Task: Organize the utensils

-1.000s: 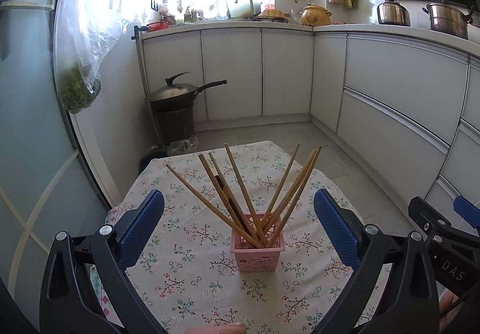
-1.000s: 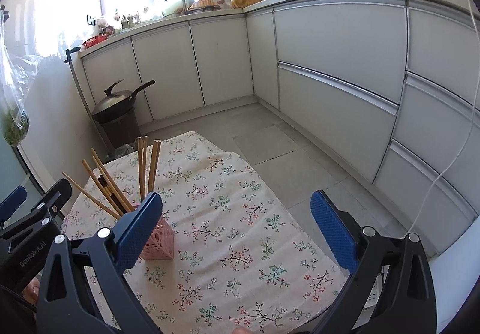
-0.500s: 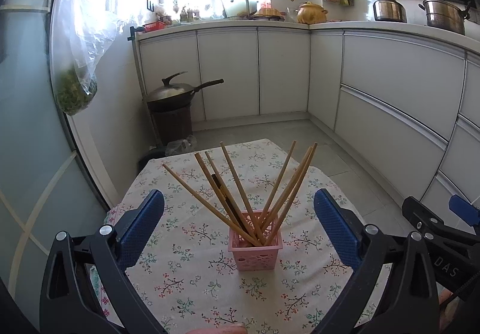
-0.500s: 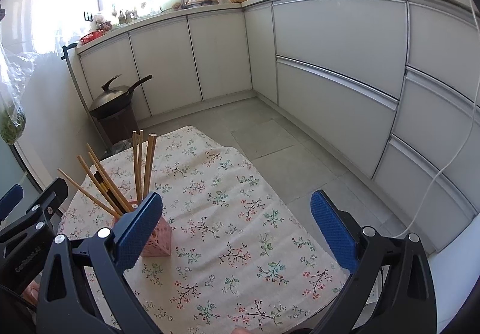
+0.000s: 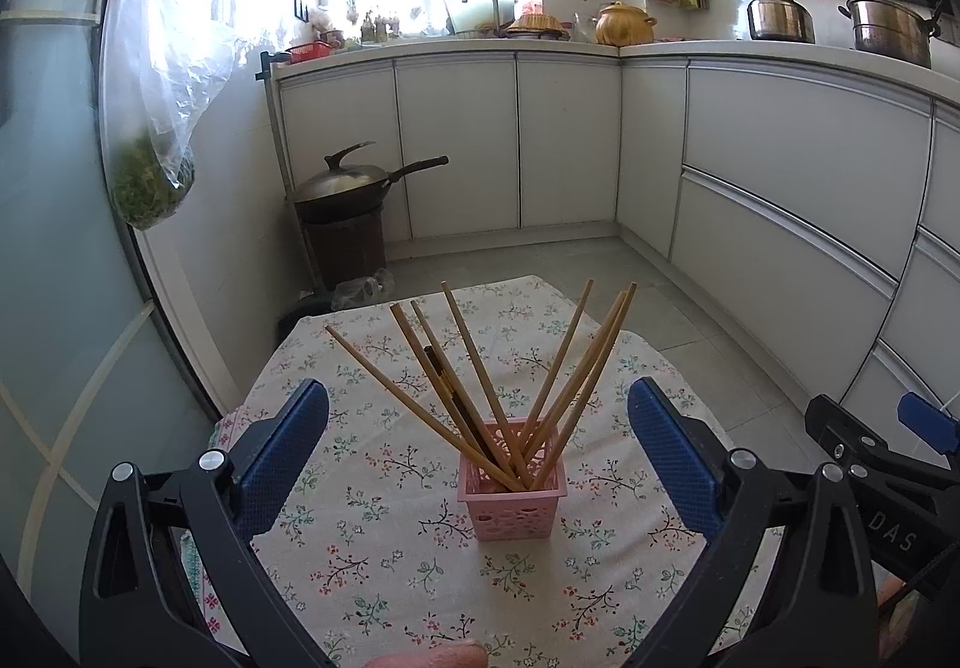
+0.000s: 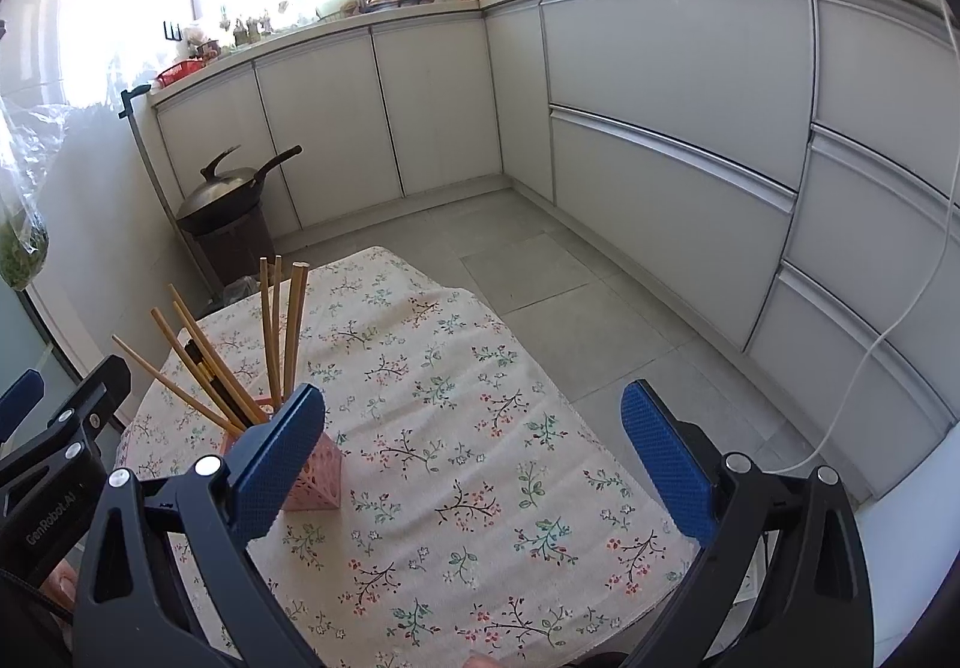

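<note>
While both of my grippers hang back from the table, nothing is held: the left gripper (image 5: 477,443) has its jaws spread wide and empty, and the right gripper (image 6: 474,449) likewise, pads well apart over bare cloth.

Location of task items: the chopsticks (image 5: 480,368) all stand in the pink basket (image 5: 513,494), fanned out left and right, with one dark stick among the pale ones. The basket sits upright on the floral tablecloth (image 6: 480,428), toward my left; in the right wrist view it lies just behind my left-hand pad. No loose utensils visible on the cloth. Judgement: sorting looks finished or nearly so.

Risks from here:
- The basket is small and light-looking, the sticks long and splayed. A pad brushing any raised tip would lever the basket over.
- The cloth is loose; dragging it would shift the basket.
- My right gripper swinging left could clip the upright sticks.
</note>
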A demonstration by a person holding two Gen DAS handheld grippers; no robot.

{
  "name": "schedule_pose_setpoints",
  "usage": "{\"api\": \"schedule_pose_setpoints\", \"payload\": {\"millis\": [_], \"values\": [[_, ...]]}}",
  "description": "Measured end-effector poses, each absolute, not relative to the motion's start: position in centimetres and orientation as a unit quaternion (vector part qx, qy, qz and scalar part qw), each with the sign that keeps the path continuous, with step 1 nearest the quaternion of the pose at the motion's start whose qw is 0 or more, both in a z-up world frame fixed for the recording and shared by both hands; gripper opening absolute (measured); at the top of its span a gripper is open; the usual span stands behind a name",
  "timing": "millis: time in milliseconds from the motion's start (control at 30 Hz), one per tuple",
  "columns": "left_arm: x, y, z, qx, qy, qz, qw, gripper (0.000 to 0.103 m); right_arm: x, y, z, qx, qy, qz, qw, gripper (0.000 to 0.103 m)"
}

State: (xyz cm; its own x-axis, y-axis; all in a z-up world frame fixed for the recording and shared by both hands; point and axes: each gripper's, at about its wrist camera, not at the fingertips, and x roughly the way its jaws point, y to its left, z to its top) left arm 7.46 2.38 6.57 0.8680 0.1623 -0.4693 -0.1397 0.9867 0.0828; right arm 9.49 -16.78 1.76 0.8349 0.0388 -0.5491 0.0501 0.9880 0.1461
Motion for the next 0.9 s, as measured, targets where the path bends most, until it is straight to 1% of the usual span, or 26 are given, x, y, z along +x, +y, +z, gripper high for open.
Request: {"api": "schedule_pose_setpoints", "payload": {"millis": [900], "values": [[7.67, 2.53, 6.20, 0.025, 0.250, 0.078, 0.965, 0.096, 9.78, -16.72, 1.16, 0.082, 0.299, -0.006, 0.951, 0.096]]}}
